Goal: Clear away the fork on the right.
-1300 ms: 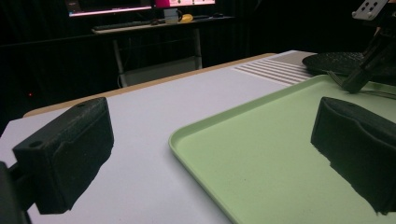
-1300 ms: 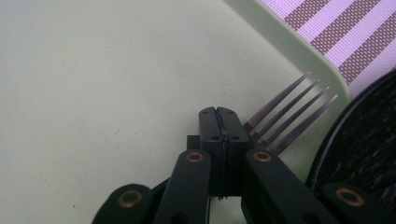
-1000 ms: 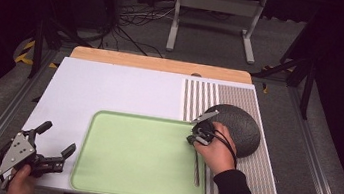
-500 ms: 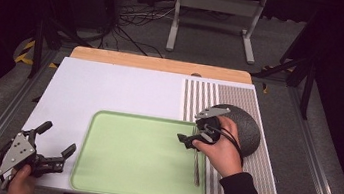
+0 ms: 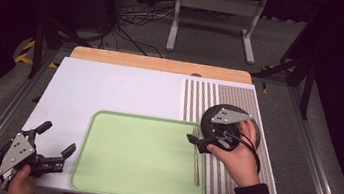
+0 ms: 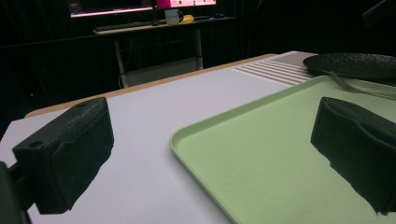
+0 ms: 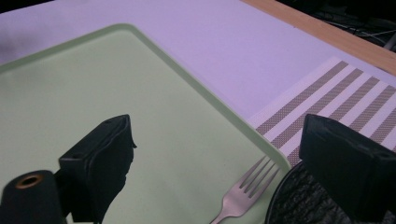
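— Two grippers were at the table; where was each, measured from the pale green rectangular plastic tray (image 5: 136,158)?

— The right gripper (image 5: 202,143) hung over the tray's right edge, toward its far corner, its jaws spread apart and holding nothing. The left gripper (image 5: 55,147) sat just off the tray's left edge, near the front corner, jaws likewise parted and empty.

— And the slim silver metal fork (image 5: 196,162)?

— It lay inside the tray along the right rim, tines pointing to the far side. In the right gripper view the fork (image 7: 243,196) showed between the two black jaws, below them and untouched.

— Anything else close by?

— A round, dark, rough-textured plate (image 5: 243,117) rested just right of the tray's far right corner, on a brown-and-white striped placemat (image 5: 240,98). The right gripper's body and the hand (image 5: 237,158) covered much of it.
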A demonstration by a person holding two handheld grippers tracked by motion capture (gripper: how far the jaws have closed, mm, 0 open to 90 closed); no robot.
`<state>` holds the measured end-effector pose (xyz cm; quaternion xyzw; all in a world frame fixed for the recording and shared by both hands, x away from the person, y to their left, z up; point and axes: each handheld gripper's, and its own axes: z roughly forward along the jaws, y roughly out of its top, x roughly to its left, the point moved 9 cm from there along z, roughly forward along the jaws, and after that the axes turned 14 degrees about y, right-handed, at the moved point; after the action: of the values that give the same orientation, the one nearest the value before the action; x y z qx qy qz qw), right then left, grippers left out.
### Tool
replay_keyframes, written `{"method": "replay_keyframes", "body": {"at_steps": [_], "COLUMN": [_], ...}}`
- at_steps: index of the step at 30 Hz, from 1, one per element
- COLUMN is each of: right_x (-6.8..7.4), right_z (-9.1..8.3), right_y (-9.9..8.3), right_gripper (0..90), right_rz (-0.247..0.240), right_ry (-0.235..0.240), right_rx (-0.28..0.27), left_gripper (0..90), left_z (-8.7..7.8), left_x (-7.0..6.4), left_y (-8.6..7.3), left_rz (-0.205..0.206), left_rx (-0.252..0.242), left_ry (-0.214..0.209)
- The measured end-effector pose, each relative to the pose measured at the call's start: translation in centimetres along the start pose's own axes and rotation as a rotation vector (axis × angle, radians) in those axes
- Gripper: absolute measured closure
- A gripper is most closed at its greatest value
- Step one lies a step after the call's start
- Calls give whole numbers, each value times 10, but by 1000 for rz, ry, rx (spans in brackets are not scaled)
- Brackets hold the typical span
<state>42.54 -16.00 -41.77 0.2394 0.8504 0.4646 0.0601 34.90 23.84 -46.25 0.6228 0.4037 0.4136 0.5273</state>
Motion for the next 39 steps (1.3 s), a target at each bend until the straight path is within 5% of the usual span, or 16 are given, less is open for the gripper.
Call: {"method": "replay_keyframes", "body": {"at_steps": [21, 25, 39], "right_x": [-9, -5, -15], "right_z": [-60, -63, -77], "right_y": [-37, -51, -85], "right_gripper": [49, 11, 11], "right_rz": [-20, -73, -39], "right_ry": [2, 52, -36], "right_rx": [-240, -246, -331], "left_gripper": [0, 0, 0], "left_z": [1, 1, 0], "left_x": [1, 1, 2], "left_y": [0, 0, 0], "left_rz": [0, -2, -5], "left_rx": [0, -1, -2], "left_ry": [6, 9, 12]}}
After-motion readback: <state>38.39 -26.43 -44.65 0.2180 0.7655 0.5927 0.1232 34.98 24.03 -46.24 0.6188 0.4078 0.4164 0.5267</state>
